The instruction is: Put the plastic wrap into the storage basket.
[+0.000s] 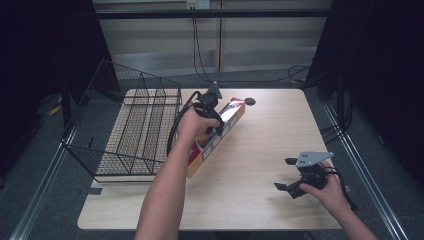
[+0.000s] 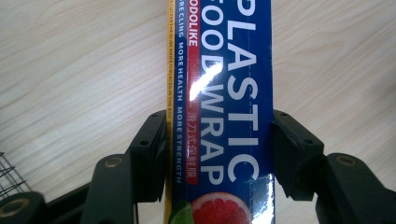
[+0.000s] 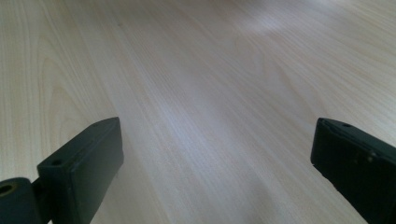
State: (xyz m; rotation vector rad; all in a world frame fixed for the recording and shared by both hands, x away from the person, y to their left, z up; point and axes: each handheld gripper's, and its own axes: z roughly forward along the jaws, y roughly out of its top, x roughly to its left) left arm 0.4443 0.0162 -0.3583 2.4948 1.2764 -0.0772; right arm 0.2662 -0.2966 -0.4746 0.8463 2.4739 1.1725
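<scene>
The long blue plastic food wrap box (image 2: 224,112), lying on the pale wooden table (image 1: 260,150) beside the black wire basket (image 1: 130,130), is clamped by the left gripper (image 2: 219,149); the right gripper (image 3: 215,163) is held wide open, empty

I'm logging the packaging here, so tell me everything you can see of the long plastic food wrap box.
The long blue cardboard food wrap box has a yellow edge strip, white "PLASTIC FOOD WRAP" lettering, a red label band and a grapefruit picture. It is glossy and looks closed. It lies flat and diagonal on the pale wooden table, beside the black wire basket. The left tool clamps its two long sides.
</scene>
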